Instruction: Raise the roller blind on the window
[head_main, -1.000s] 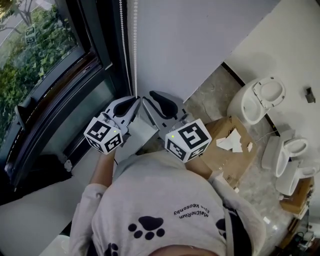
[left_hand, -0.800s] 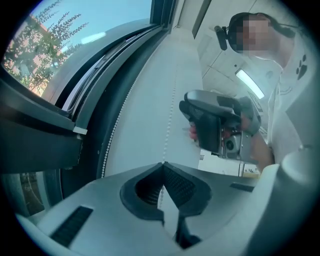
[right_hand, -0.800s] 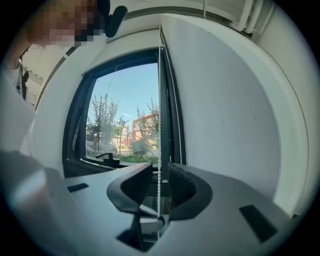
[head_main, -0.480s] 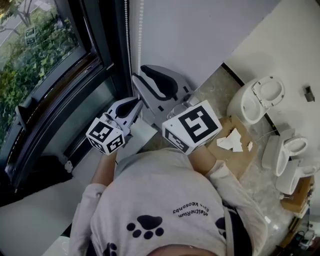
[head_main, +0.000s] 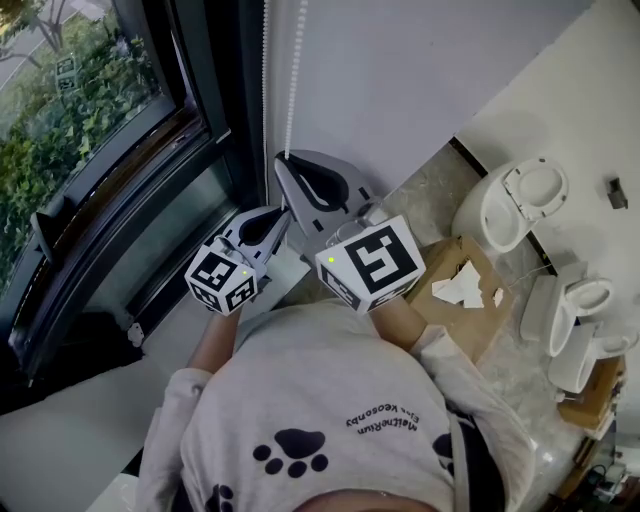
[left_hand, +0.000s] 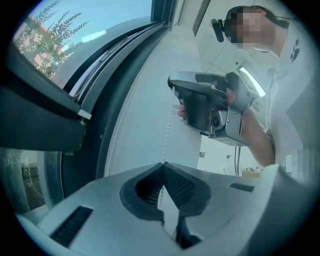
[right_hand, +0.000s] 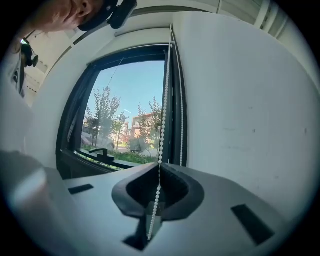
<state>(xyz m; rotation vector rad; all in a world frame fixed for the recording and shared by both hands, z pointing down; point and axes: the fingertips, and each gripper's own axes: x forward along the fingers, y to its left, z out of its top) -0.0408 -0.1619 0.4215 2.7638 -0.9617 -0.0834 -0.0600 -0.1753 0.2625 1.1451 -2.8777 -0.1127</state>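
Plainly, a hand-over-hand pull on the blind's cord is the step in hand. In the head view, the bead chain (head_main: 293, 80) drops from the top centre of the frame beside the dark right edge of the window (head_main: 90, 130). A second strand (head_main: 265, 80) hangs just left of it, and the white wall (head_main: 420, 80) lies to the right. The right gripper (head_main: 283, 158) sits on the chain at centre frame, and the left gripper (head_main: 287, 212) lies just below it. The roller blind itself shows in no view, and the glass that can be seen is uncovered. In the left gripper view, the jaws at lower centre are pressed together, with the chain pinched at their tips and showing again behind them. The right gripper (left_hand: 172, 90) sits on that same strand in the upper middle. In the right gripper view, the jaws have just been closing and meet on the chain (right_hand: 163, 100), which runs from the top centre down through the pads. The second strand (right_hand: 181, 125) hangs free just to its right. By my reading a fresh, higher grip has been taken. The next move therefore calls for the left gripper to let go and the right to draw straight down along the chain's line, firmly enough that the beads do not slip.
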